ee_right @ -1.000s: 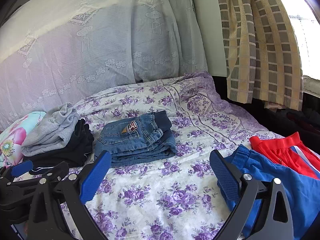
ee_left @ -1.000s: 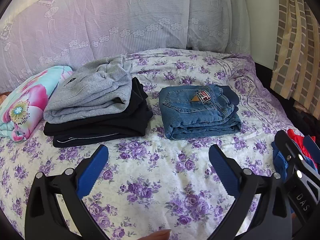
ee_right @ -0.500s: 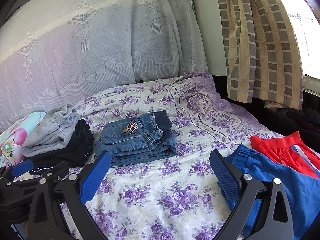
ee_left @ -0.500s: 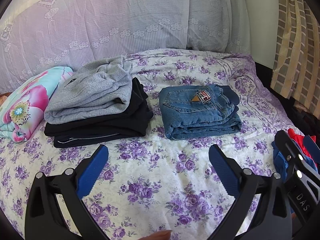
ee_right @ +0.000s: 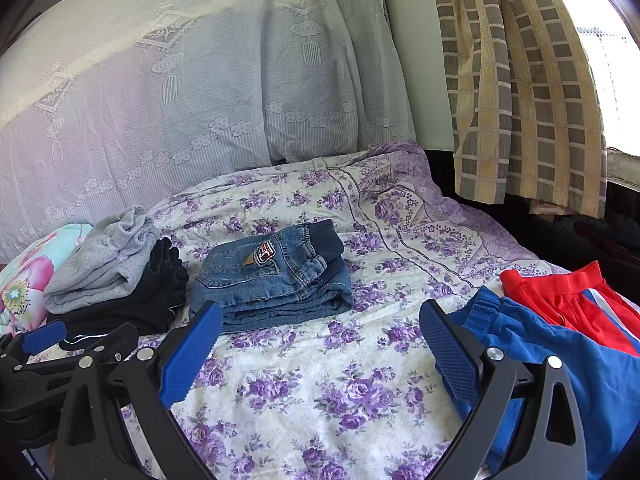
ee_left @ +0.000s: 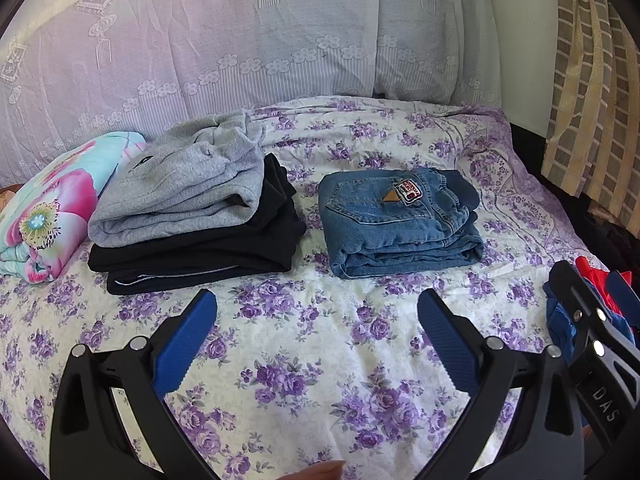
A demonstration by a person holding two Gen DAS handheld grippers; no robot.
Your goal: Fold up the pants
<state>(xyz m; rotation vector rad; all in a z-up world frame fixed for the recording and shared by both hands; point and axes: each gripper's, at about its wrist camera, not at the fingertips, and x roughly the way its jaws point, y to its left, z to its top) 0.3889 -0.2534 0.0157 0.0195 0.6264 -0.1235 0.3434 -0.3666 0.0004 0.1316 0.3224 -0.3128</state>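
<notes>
Across the whole lower field spreads the bed's white quilt printed with purple roses (ee_left: 320, 360), backed by a pale lace-patterned drape (ee_left: 240, 40) along the head side and a tan-and-cream checked curtain (ee_right: 520, 100) hanging by the bright window on my right. No box or basket shows; the clothes lie straight on the quilt.

Next in size, a folded stack sits left of centre: a grey fleece garment (ee_left: 180, 188) on top of a folded black garment (ee_left: 200, 252), with a turquoise and pink flowered bundle (ee_left: 52, 208) just beside them at the far left. At the right edge, loose blue shorts with a ribbed waistband (ee_right: 560, 352) lie unfolded near my right fingers, and red shorts with a white stripe (ee_right: 568, 296) lie touching them on the far side.

The folded blue denim pants (ee_left: 400, 224) rest near the middle of the quilt, just right of the stack and apart from it. Their long axis runs left to right, the folded edge faces me, and the back pocket with its red patch is up.

My left gripper (ee_left: 316, 344) hovers above bare quilt, jaws spread wide, holding nothing. My right gripper (ee_right: 320, 356) is likewise wide apart and empty, its right pad (ee_right: 450, 360) in front of the blue shorts.
</notes>
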